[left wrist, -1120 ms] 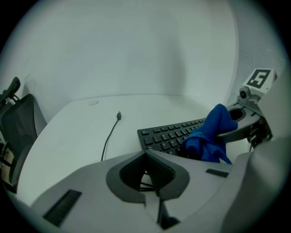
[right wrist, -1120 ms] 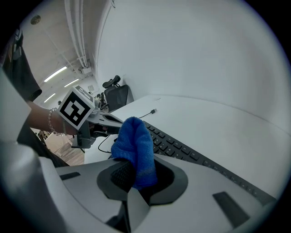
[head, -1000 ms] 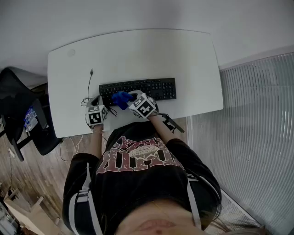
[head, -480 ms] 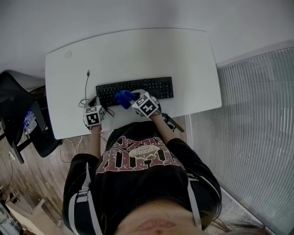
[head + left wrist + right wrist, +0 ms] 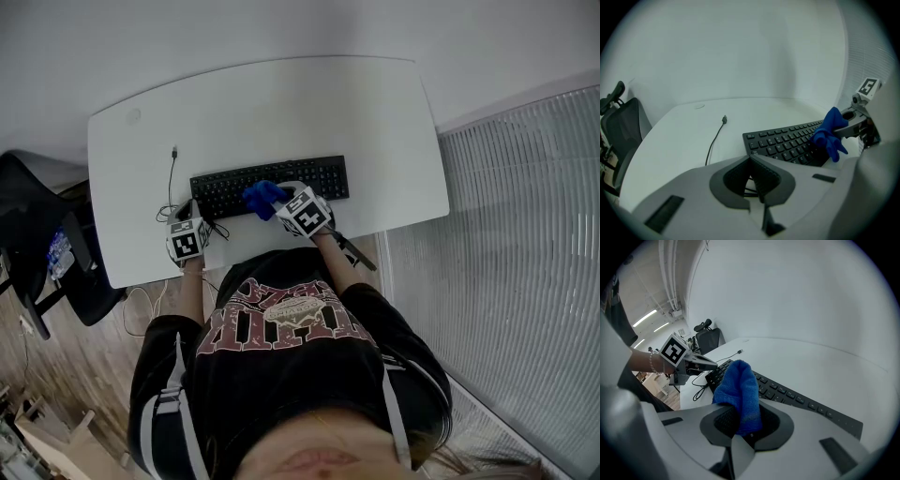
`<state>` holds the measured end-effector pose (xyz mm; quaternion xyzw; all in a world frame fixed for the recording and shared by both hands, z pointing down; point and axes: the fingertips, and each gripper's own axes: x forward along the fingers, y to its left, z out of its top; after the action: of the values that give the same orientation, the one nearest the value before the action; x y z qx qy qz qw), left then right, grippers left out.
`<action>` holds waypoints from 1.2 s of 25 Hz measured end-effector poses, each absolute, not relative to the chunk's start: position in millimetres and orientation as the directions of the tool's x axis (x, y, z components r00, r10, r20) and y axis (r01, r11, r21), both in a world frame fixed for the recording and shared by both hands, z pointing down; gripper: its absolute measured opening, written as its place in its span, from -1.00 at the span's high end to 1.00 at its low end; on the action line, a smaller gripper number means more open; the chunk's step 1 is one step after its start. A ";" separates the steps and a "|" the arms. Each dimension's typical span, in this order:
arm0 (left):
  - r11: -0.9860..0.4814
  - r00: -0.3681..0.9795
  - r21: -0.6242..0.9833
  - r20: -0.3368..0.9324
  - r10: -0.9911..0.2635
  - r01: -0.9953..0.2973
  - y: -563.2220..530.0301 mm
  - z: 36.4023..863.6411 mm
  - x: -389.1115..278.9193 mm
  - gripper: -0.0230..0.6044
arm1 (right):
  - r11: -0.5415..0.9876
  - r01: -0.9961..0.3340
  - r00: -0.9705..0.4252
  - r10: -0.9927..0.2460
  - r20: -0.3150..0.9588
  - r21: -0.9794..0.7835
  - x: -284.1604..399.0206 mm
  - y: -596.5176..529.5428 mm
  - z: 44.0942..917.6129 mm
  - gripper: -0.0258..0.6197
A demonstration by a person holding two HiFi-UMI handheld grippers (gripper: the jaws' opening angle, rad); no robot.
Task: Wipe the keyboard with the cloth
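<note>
Right claw (image 5: 278,203): clamped on a crumpled blue microfibre cloth (image 5: 262,195), which stands up between its jaws. Cloth position: over the front edge of the flat black keyboard (image 5: 314,177), left of the keyboard's middle.

Left claw (image 5: 752,162): jaws drawn together at the tips, nothing clamped. It sits just off the keyboard's left front corner, over a loop of thin black cable (image 5: 173,174).

The keyboard lies flat on the white rounded desk (image 5: 281,103), near its front edge.
</note>
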<state>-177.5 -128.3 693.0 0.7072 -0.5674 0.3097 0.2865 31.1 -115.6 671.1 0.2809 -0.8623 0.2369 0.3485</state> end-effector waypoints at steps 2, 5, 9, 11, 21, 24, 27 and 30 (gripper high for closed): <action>-0.191 0.163 0.053 0.765 -0.624 -0.980 -129.0 692.5 -177.8 0.82 | 0.722 -0.660 -0.589 -0.327 0.739 -0.207 38.1 -117.3 670.9 0.72; -0.189 0.161 0.053 0.766 -0.623 -0.981 -129.1 691.3 -176.0 0.82 | 0.710 -0.674 -0.577 -0.337 0.744 -0.202 50.3 -118.7 669.9 0.72; -0.188 0.158 0.050 0.766 -0.624 -0.981 -128.5 691.7 -175.0 0.82 | 0.706 -0.685 -0.555 -0.343 0.758 -0.182 65.4 -118.9 671.2 0.72; -0.189 0.158 0.049 0.767 -0.622 -0.981 -128.4 692.2 -176.2 0.82 | 0.714 -0.679 -0.546 -0.335 0.768 -0.172 68.8 -119.1 671.5 0.72; -0.186 0.155 0.048 0.769 -0.620 -0.981 -128.6 691.4 -176.9 0.82 | 0.773 -0.618 -0.514 -0.254 0.820 -0.147 100.2 -125.0 672.4 0.72; -0.183 0.152 0.047 0.770 -0.619 -0.982 -128.8 692.0 -179.5 0.82 | 0.780 -0.612 -0.499 -0.251 0.830 -0.132 111.0 -125.7 674.5 0.72; -0.182 0.149 0.044 0.771 -0.619 -0.982 -128.5 692.3 -178.1 0.82 | 0.775 -0.617 -0.500 -0.252 0.828 -0.136 123.6 -124.8 675.2 0.72; -0.180 0.146 0.041 0.771 -0.620 -0.983 -128.1 692.4 -176.7 0.82 | 0.763 -0.632 -0.499 -0.262 0.826 -0.140 136.7 -123.7 676.5 0.72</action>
<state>-176.7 -128.1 692.4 0.7004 -0.5722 0.3157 0.2870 136.7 -123.7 676.5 0.2666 -0.8379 0.2183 0.4234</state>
